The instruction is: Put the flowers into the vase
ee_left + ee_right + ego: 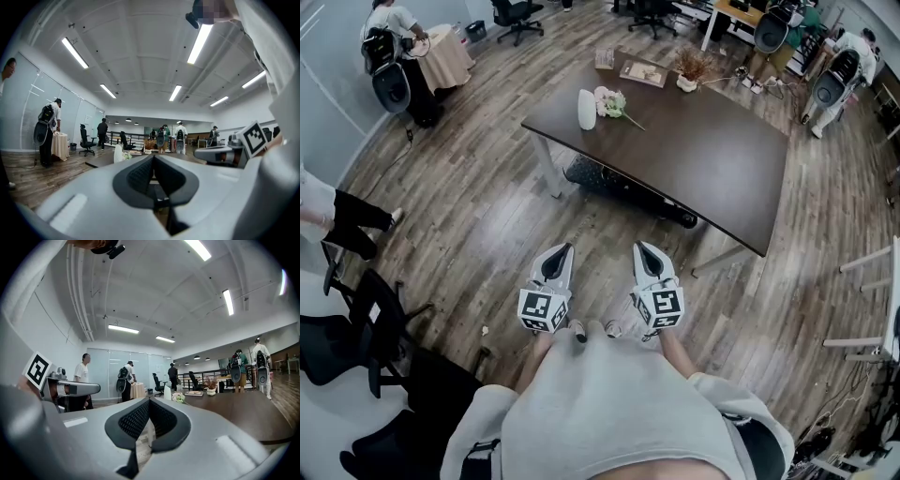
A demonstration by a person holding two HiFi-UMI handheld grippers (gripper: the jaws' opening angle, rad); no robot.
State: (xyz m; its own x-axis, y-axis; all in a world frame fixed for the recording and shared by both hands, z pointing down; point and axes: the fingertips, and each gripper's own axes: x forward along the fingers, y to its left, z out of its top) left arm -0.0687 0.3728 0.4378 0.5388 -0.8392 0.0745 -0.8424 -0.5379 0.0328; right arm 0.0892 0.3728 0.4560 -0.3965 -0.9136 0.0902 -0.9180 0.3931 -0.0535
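One small bunch of pale pink flowers (612, 103) lies flat on the table (703, 164), its thin stem trailing away toward the right of the head view. The white vase (587, 110) stands upright just beside the blooms, on their left, near the table's left corner. Nothing is in the vase that can be seen.

The table top is dark brown and mostly bare. Along its far edge sit a flat tray (642, 71), a small box (605, 59) and a pot of dried brown stems (689, 70). A dark object (623, 187) lies on the floor under the table.

Both grippers are well apart from the table, held level and side by side in front of the person's body, above the floor. The left gripper (563, 249) has its jaws pressed together with nothing between them, and the right gripper (643, 247) is likewise closed and empty.

The floor (478, 206) is grey-brown wood planking. Black office chairs stand at the near left (370, 328) and at the far end (516, 13). A person wearing a backpack rig (389, 47) stands at a small cloth-covered round table (448, 54), and other people (839, 70) stand at the far right. The gripper views show a glass wall and long strip lights on a white ceiling.
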